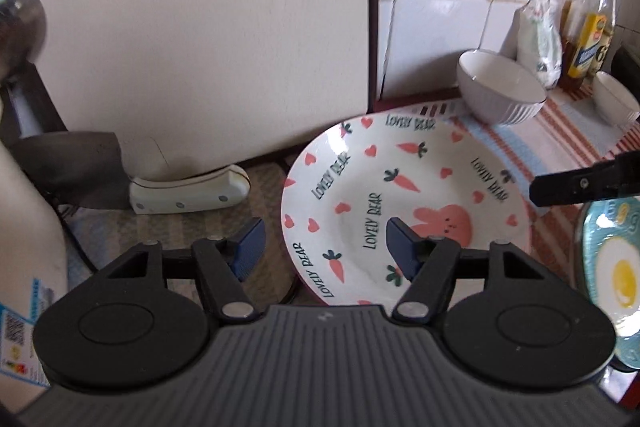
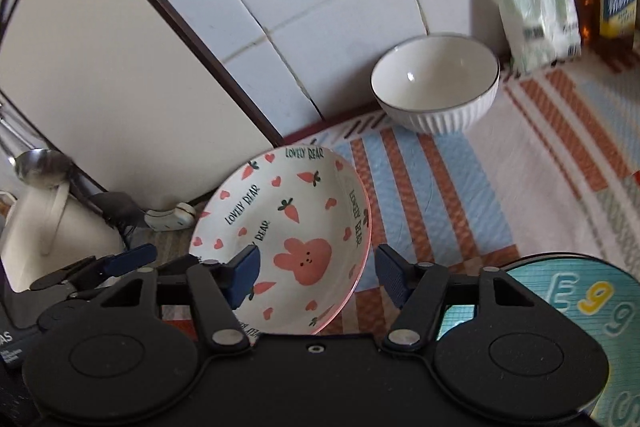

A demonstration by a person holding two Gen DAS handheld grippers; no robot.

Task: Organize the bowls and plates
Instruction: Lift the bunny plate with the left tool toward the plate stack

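Note:
A white plate (image 1: 400, 195) printed with a pink bunny, carrots and hearts lies tilted on the striped mat, its far edge near the cutting board. My left gripper (image 1: 326, 249) is open and straddles the plate's left rim without touching it. In the right wrist view the same plate (image 2: 288, 227) has its right rim between the open fingers of my right gripper (image 2: 319, 277). A white ribbed bowl (image 2: 436, 83) stands behind on the mat, with a second bowl (image 1: 616, 103) to its right. A teal plate (image 2: 580, 307) with a fried-egg print lies at the near right.
A pale cutting board (image 1: 200, 27) leans on the tiled wall. A cleaver (image 1: 188, 187) with a white handle lies at its foot. Oil bottles (image 1: 588, 39) and a white bag (image 2: 532, 11) stand at the back right. A white jug (image 2: 52, 227) and a ladle (image 2: 36, 167) are at the left.

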